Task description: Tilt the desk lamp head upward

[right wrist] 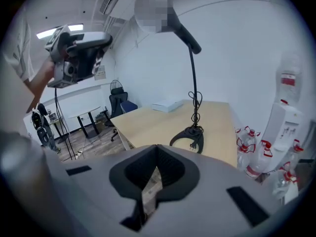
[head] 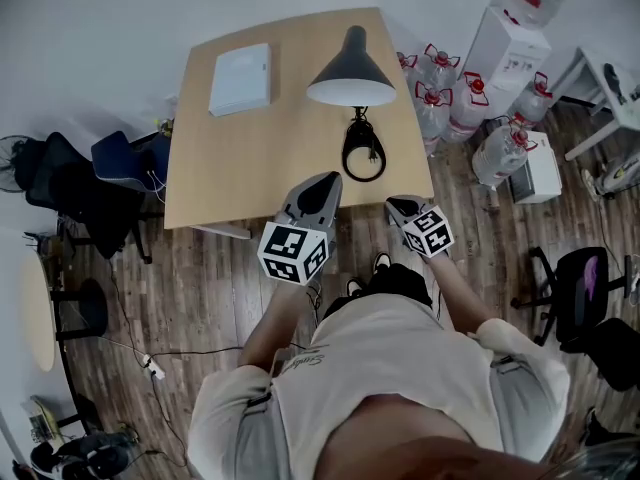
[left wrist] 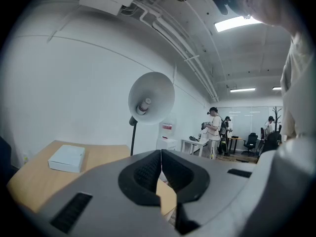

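Note:
The desk lamp stands at the far right of the wooden desk (head: pixel 220 173), its black cone head (head: pixel 351 68) facing down over a ring base (head: pixel 364 154) with the cord coiled on it. In the left gripper view the head (left wrist: pixel 151 98) shows its white inside and bulb. In the right gripper view the base (right wrist: pixel 189 136) and thin neck (right wrist: pixel 192 68) are ahead. My left gripper (head: pixel 322 183) (left wrist: pixel 160 168) is shut and empty near the desk's front edge. My right gripper (head: pixel 400 206) (right wrist: pixel 157 162) is shut and empty, just off the front right corner.
A white box (head: pixel 240 78) (left wrist: pixel 66 158) lies at the desk's far left. Water bottles (head: pixel 450 98) and a dispenser (head: pixel 508 46) crowd the right side. Dark office chairs (head: pixel 120 163) stand left, another chair (head: pixel 580 283) right. People (left wrist: pixel 215 130) stand far off.

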A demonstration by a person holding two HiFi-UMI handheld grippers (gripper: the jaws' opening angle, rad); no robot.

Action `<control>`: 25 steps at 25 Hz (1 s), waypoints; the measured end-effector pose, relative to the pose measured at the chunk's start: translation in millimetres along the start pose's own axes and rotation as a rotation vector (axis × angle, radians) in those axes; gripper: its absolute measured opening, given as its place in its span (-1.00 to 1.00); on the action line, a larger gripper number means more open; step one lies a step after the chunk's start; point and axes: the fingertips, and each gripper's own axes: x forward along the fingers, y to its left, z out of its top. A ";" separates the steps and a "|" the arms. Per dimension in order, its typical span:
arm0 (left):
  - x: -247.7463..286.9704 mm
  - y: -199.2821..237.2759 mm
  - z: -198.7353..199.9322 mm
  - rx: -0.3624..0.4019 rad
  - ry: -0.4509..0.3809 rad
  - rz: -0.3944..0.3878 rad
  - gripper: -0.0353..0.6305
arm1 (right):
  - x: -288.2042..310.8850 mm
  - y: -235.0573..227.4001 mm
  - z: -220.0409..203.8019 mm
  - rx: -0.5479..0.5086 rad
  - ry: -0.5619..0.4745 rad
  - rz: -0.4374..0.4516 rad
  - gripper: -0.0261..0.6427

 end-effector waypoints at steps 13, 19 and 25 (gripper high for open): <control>-29.5 -11.2 2.8 0.103 -0.045 0.049 -0.85 | -93.4 47.4 135.2 -0.216 -0.336 -0.060 -0.94; -30.0 -9.8 10.2 0.102 -0.047 0.031 -0.85 | -128.0 66.7 197.8 -0.255 -0.506 -0.073 -0.94; -27.1 -8.0 13.0 0.091 -0.056 0.018 -0.85 | -138.0 74.5 218.1 -0.306 -0.550 -0.091 -0.94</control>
